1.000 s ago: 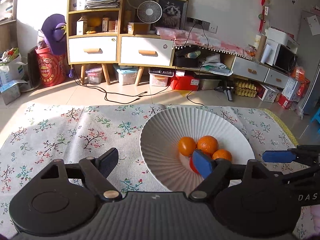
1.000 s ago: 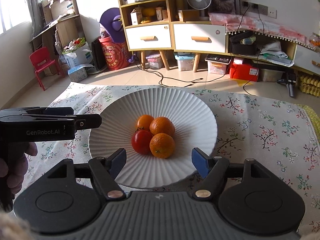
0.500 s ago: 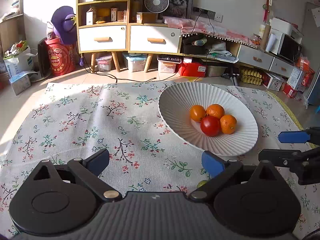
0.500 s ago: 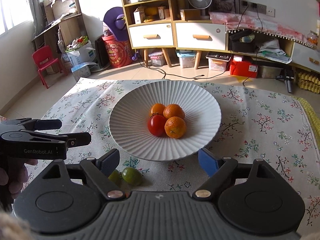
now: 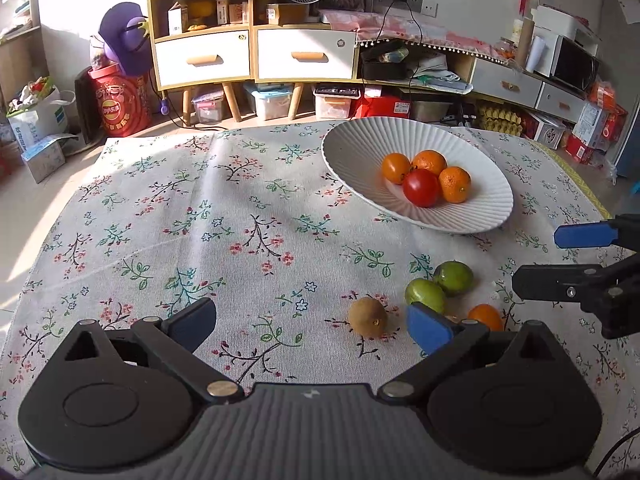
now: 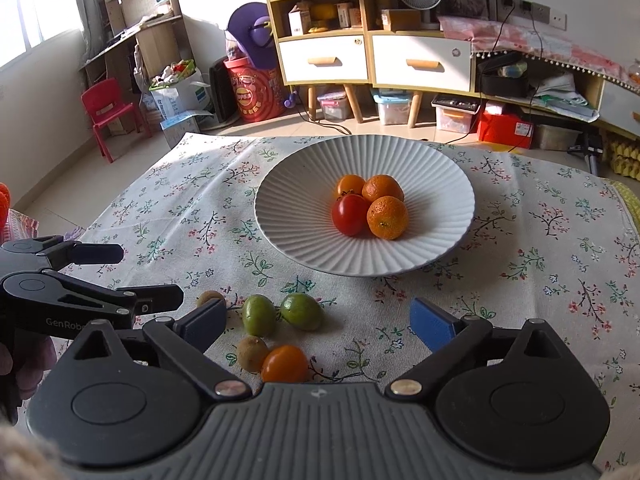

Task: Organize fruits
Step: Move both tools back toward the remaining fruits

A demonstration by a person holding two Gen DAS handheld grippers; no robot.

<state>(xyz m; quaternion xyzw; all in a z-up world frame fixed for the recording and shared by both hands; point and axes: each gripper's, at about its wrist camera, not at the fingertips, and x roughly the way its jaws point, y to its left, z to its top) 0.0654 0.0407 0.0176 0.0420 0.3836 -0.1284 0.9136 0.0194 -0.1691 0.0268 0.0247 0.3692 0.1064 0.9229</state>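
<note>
1. The right tool (image 6: 316, 322) is hovering nearest the loose fruit, its jaws opening with nothing pressed between the blue pads; the left tool (image 5: 312, 324) is standing wide and empty too.
2. Just ahead of the right tool, an orange cherry tomato (image 6: 285, 364) is lying against a fuzzy brown kiwi (image 6: 252, 353), with a second kiwi (image 6: 211, 298) sitting partly behind the left pad.
3. 2 smooth green fruits (image 6: 280, 314) are resting side by side on the floral cloth covering the surface (image 6: 540, 240) (likely firm, waxy, prone to rolling).
4. These all look light and round; gripping across the widest middle seems safest, gently for the thin-skinned tomato, which would bruise or split.
5. Farther off, the ribbed white plate (image 6: 440, 160) is holding 3 dimpled oranges (image 6: 387, 217) and 1 glossy red tomato (image 6: 350, 214), all touching in a cluster.
6. Judging by this, 5 fruits are still waiting for sorting.
</note>
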